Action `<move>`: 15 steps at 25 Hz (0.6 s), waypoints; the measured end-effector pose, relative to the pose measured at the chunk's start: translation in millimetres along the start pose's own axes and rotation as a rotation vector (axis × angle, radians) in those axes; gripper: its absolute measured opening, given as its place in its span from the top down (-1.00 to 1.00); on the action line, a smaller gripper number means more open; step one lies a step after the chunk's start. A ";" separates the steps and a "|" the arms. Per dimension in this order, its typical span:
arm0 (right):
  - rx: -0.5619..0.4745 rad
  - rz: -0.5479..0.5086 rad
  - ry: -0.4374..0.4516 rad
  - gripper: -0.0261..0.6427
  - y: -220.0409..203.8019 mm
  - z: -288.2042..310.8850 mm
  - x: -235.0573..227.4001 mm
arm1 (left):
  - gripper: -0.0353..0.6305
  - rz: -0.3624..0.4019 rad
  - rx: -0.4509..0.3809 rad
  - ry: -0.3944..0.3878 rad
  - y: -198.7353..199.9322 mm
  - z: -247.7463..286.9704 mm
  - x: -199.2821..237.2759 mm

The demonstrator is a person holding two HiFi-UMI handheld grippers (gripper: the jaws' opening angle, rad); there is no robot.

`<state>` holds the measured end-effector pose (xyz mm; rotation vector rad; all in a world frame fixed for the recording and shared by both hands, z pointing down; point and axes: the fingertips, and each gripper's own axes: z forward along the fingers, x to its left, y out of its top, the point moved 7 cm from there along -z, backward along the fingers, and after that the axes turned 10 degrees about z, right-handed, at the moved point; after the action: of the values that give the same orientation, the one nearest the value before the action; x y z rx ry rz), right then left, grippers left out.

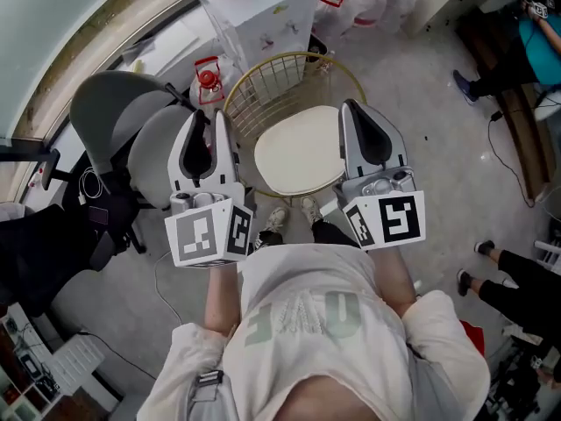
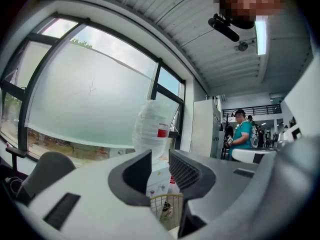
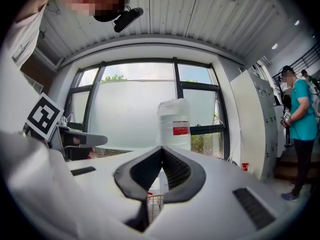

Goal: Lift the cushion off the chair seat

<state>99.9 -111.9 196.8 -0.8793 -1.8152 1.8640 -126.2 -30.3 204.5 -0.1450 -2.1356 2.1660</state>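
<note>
A round cream cushion [image 1: 298,152] lies on the seat of a gold wire chair [image 1: 263,82] on the floor in front of me. Both grippers point level, above the chair's near side. My left gripper [image 1: 210,117] hangs over the chair's left rim; its jaws stand a little apart with nothing between them [image 2: 160,156]. Over the cushion's right edge is my right gripper [image 1: 351,108], jaws closed tip to tip and empty [image 3: 161,151]. Neither touches the cushion. A bit of the wire chair back [image 2: 167,206] shows below the left jaws.
A grey office chair [image 1: 114,112] stands close on the left. Water jugs with red caps [image 1: 208,79] and a white cabinet [image 1: 263,7] sit behind the wire chair, under the window. People stand at the right [image 1: 517,288], and a cable [image 1: 508,160] runs across the floor.
</note>
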 end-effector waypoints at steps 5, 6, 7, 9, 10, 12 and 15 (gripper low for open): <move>0.047 0.008 0.058 0.88 -11.7 7.6 7.5 | 0.23 -0.022 0.075 0.000 -19.1 -1.9 6.9; 0.057 0.011 0.067 0.88 -13.7 9.4 7.8 | 0.17 -0.038 0.096 -0.006 -23.9 -0.8 7.3; 0.068 0.013 0.075 0.88 -16.1 10.9 7.9 | 0.10 -0.052 0.121 -0.011 -29.4 0.1 7.4; 0.095 0.019 0.092 0.88 -22.1 13.2 8.0 | 0.05 -0.069 0.175 -0.020 -43.6 0.9 6.8; 0.110 0.023 0.102 0.88 -26.1 14.0 7.8 | 0.04 -0.080 0.206 -0.027 -53.4 1.2 6.1; 0.141 0.031 0.119 0.88 -37.7 15.6 6.3 | 0.05 -0.129 0.272 -0.047 -81.0 2.9 5.0; 0.200 0.044 0.136 0.88 -64.1 17.8 -1.1 | 0.05 -0.210 0.376 -0.050 -135.0 7.2 2.9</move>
<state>79.4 -120.5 259.6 -0.9540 -1.5115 1.9218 -129.9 -35.1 339.5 0.1562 -1.6368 2.4087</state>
